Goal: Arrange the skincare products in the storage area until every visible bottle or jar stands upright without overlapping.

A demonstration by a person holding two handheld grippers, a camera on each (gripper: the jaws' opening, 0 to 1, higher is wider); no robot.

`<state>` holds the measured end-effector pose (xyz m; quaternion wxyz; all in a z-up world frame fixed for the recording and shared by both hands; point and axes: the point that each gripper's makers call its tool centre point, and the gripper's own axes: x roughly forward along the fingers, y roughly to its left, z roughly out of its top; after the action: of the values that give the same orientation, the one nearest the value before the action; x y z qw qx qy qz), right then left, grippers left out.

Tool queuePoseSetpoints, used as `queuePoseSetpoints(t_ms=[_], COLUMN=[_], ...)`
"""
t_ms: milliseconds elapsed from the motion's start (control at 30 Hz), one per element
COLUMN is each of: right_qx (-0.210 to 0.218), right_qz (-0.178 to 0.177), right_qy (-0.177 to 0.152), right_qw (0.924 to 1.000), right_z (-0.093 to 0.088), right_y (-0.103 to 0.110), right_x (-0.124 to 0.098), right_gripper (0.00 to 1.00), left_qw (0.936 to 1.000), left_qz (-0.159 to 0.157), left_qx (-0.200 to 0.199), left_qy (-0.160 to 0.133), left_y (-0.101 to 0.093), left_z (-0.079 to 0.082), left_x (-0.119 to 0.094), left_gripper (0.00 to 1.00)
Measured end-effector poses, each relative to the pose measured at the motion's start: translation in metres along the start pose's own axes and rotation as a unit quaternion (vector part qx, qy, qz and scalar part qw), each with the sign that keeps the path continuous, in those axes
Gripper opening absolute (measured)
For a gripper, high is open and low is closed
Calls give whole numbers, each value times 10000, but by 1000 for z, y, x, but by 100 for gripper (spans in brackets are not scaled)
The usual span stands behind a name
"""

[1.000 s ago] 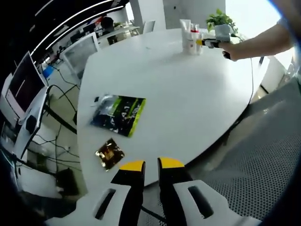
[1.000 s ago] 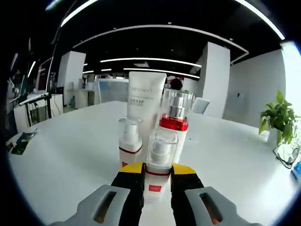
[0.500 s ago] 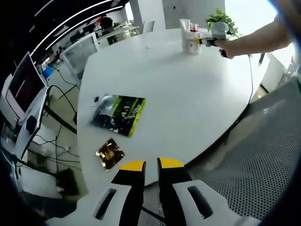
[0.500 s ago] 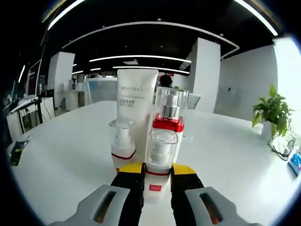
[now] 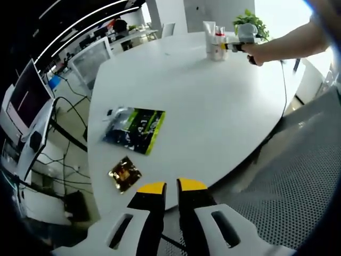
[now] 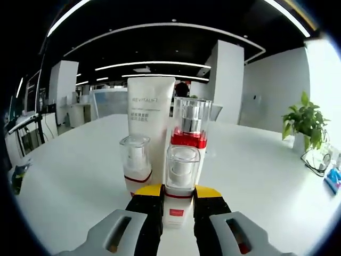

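Observation:
My right gripper (image 6: pixel 178 205) is shut on a small white pump bottle (image 6: pixel 181 173) with a clear cap and a red band, held upright just over the white table (image 6: pixel 74 197). Close behind it stand a taller red-collared pump bottle (image 6: pixel 190 130), a white tube (image 6: pixel 150 114) and a small clear-capped bottle (image 6: pixel 135 165), all upright. In the left gripper view the same cluster (image 5: pixel 214 40) sits at the table's far side, with the right gripper (image 5: pixel 234 46) beside it. My left gripper (image 5: pixel 166 188) hovers shut and empty off the table's near edge.
A green foil packet (image 5: pixel 136 128) and a small gold packet (image 5: pixel 124 173) lie on the near left of the table (image 5: pixel 213 106). The person's arm (image 5: pixel 290 45) reaches in from the right. A potted plant (image 6: pixel 306 120) stands at the far right. Desks and monitors (image 5: pixel 24 101) lie beyond the left edge.
The right gripper has carried the small bottle a little closer to the standing cluster, which looms larger behind it. The left gripper has stayed put.

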<state>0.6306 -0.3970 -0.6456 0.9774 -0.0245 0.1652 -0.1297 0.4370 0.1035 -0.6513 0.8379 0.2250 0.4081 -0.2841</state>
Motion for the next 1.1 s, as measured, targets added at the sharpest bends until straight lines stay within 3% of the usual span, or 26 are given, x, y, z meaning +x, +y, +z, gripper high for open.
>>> queuePoseSetpoints(t_ms=[300, 533, 833, 1100], right_qx=[178, 120, 202, 179], right_qz=[6, 63, 24, 479], right_qy=[81, 71, 75, 444], right_qw=[9998, 9999, 9998, 9977], right_z=[-1, 6, 20, 23], right_y=[0, 1, -4, 25], right_x=[-1, -13, -63, -116], right_gripper=[23, 23, 29, 40], left_qw=[10000, 10000, 9996, 9979], left_qz=[-3, -13, -106, -276], left_qx=[2, 22, 48, 217], left_qy=[7, -13, -257, -552], left_y=[0, -1, -5, -14], left_z=[0, 0, 10, 20], left_x=[0, 0, -4, -9], left_gripper=[5, 5, 11, 11])
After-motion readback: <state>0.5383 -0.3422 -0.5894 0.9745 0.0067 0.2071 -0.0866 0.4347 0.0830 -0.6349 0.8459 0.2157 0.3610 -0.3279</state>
